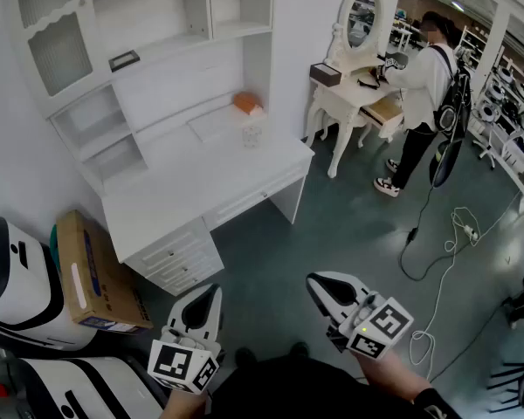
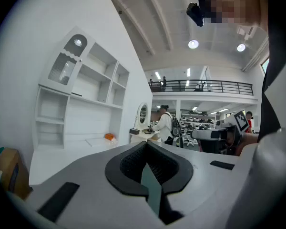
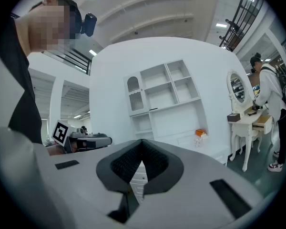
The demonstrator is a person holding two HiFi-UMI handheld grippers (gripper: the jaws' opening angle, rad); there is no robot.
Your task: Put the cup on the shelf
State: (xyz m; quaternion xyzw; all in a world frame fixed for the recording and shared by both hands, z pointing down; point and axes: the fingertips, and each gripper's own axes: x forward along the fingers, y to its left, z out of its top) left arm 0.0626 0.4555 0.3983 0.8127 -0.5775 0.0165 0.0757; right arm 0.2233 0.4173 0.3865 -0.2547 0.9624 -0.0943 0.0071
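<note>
1. Two grippers sit closest, low in the head view: the left gripper (image 1: 211, 293) and the right gripper (image 1: 318, 280), each carrying one marker cube (image 1: 185, 365)
2. The left one's fingers (image 2: 132, 165) are pressed together at the tips with nothing between them; the right one's fingers (image 3: 125, 162) are likewise closed and empty
3. One cup (image 1: 251, 134), clear glass, stands upright on the white counter (image 1: 183, 195), well ahead of both pairs of fingers and held by neither
4. One orange thing (image 1: 246, 101) lies just behind the cup, further from the fingers
5. The shelf (image 1: 170, 42) rises over the back of the counter, beyond the cup, with several open compartments
6. One cardboard box (image 1: 92, 269) leans on the floor left of the left fingers, beside the counter
7. One person (image 1: 424, 85) stands at one dressing table (image 1: 354, 90) with one oval mirror (image 1: 362, 16), far ahead and right of the right fingers
</note>
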